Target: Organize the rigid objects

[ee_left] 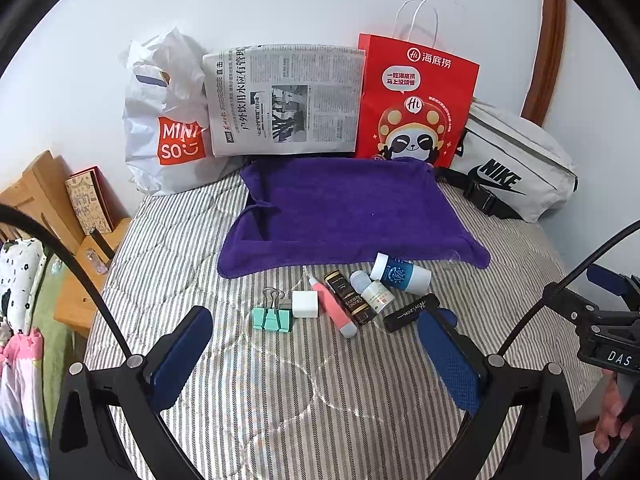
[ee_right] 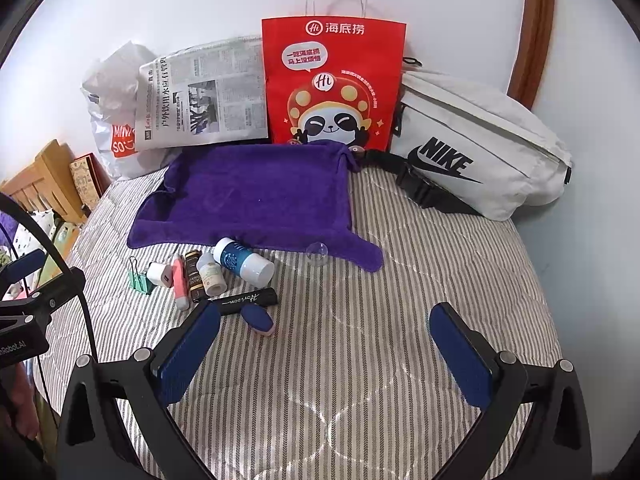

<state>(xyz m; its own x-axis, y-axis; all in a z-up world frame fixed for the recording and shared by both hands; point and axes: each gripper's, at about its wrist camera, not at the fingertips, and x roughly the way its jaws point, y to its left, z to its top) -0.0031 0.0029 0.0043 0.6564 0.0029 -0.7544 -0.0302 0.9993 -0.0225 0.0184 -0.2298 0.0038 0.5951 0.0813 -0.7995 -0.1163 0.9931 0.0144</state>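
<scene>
Plush purple towel (ee_left: 348,208), striped woven quilt (ee_left: 280,380) (matt), glossy red paper bag (ee_left: 416,96); wire-handled binder clip (ee_left: 272,316)

A bed covered with a grey-and-white striped quilt (ee_right: 360,360) fills the foreground, pushed against a plain white wall (ee_left: 280,0). A curved brown wooden frame (ee_left: 548,48) runs up the wall on the right. On the left stands a light wooden headboard (ee_left: 36,188) with a low wooden bedside table (ee_left: 80,296) beside it, a patterned book (ee_left: 88,204) leaning there. Printed fabrics (ee_left: 20,300) hang at the far left edge. The light is soft, even daylight
</scene>
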